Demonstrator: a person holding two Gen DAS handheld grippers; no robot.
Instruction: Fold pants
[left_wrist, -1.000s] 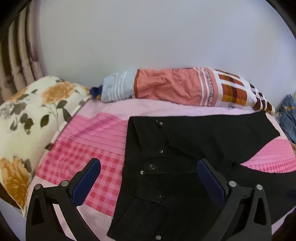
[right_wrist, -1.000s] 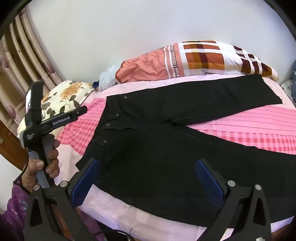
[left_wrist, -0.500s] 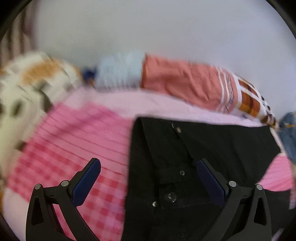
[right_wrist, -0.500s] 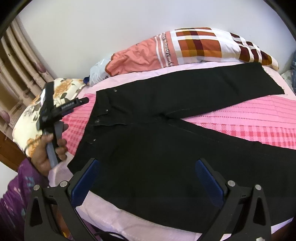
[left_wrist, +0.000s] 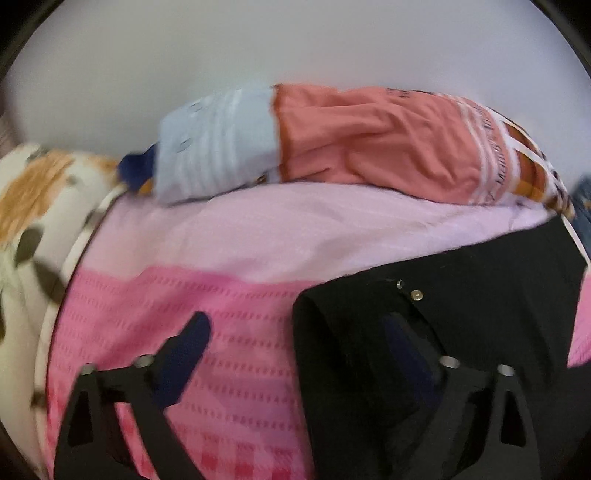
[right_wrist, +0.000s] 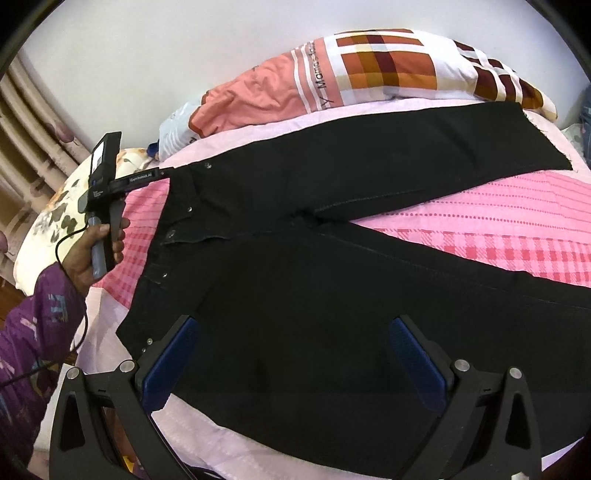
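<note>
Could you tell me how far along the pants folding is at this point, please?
Done: the black denim pants lie spread flat on the pink checked bedspread, legs apart in a V. No fold shows yet. In hand: the left gripper is open at the far waistband corner, one finger over the cloth; the right gripper hangs open above the near leg. Left: grasping, bringing one leg onto the other, then folding lengthwise.

Showed the left gripper (left_wrist: 295, 354) spread wide over the far waistband corner of the black pants (left_wrist: 461, 314), one finger above the pink bedspread (left_wrist: 177, 295), the other over black cloth. Blurred throughout; rolled orange-and-blue bedding (left_wrist: 332, 147) behind, floral pillow (left_wrist: 33, 206) at left.
</note>
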